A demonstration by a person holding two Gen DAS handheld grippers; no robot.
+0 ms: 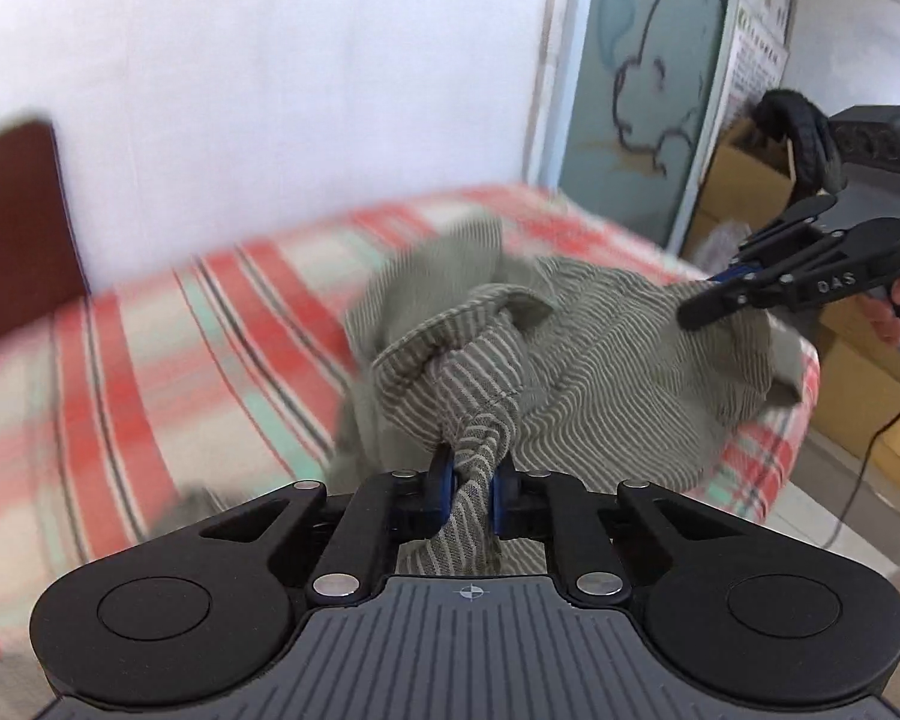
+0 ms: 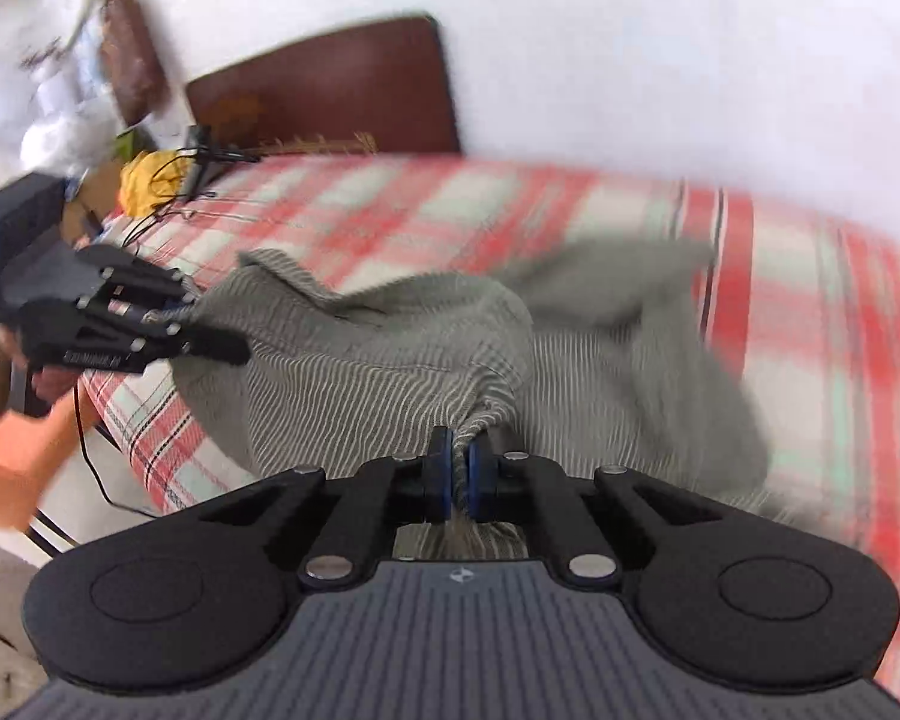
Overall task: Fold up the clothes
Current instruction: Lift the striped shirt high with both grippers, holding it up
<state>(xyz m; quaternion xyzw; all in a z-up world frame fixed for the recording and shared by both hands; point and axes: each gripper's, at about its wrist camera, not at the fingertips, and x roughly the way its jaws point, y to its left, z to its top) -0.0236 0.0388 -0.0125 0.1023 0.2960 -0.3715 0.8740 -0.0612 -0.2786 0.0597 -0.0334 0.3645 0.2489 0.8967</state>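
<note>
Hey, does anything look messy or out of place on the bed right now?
Only the striped garment: it is bunched and twisted, not flat, pinched by the left gripper and the right gripper. A tangle of cables lies at the corner of the bed. No damage shows.

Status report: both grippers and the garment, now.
Left gripper shut on garment. Right gripper shut on garment too. Garment bunched, partly lifted off bed. Nothing in the way on the bedspread near it.

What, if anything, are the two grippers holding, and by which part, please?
Both hold the striped garment: left gripper and right gripper each pinch a bunched fold of its edge.
</note>
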